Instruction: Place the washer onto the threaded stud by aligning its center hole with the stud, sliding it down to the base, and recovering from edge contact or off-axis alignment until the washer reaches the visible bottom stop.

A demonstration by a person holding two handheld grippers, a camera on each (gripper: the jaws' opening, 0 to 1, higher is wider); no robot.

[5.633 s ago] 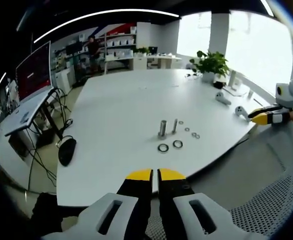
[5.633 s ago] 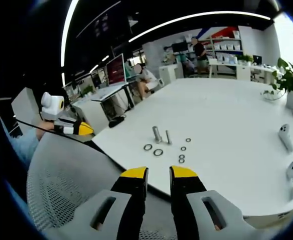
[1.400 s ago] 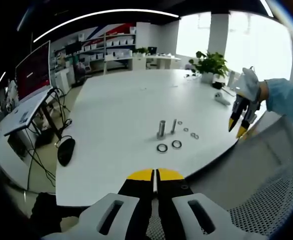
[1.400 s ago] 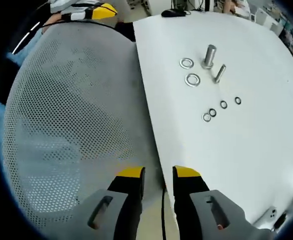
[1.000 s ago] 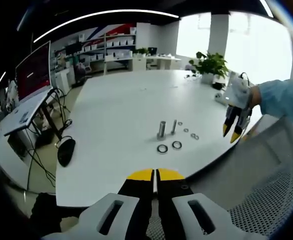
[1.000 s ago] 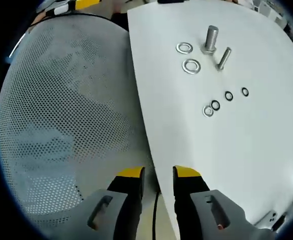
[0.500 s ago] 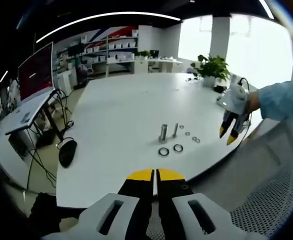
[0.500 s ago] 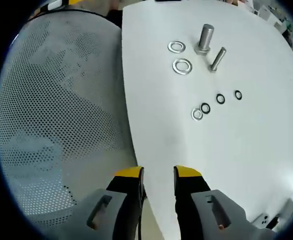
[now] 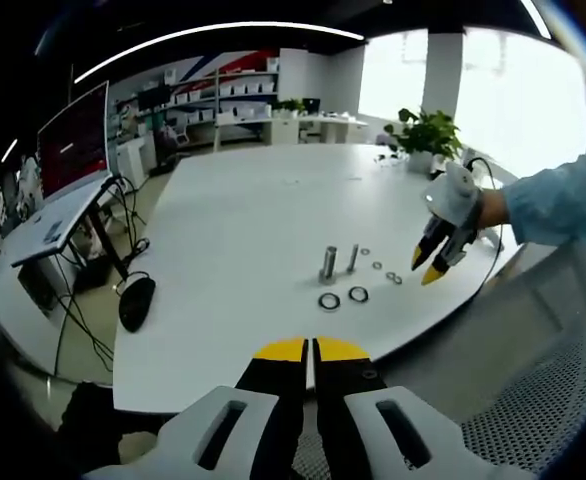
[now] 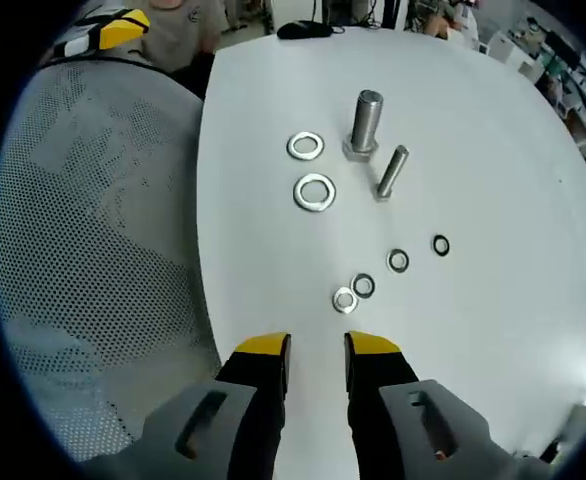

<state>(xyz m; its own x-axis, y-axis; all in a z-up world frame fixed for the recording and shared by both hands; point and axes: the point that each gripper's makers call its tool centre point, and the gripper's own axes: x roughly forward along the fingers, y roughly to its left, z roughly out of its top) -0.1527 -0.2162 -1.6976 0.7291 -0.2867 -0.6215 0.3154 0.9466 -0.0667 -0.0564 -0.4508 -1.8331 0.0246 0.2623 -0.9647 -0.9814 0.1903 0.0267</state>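
Table (image 10: 273,230) now under right tongs (image 10: 316,345), moved in off the mesh chair (image 10: 93,260) above the small washers (image 10: 345,299); approach under way, nothing picked. Slightly spread, empty, touching nothing. Left tongs (image 9: 310,349) pressed together, empty, held back. Studs (image 10: 365,122) upright, bare; large washers (image 10: 314,192) flat beside.

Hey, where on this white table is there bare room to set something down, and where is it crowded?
Bare table stretches from beyond the two studs to the far edge, toward the plant. More lies left of the large washers, toward the mouse. It is crowded around the studs, the large washers and the small washers under the right gripper.
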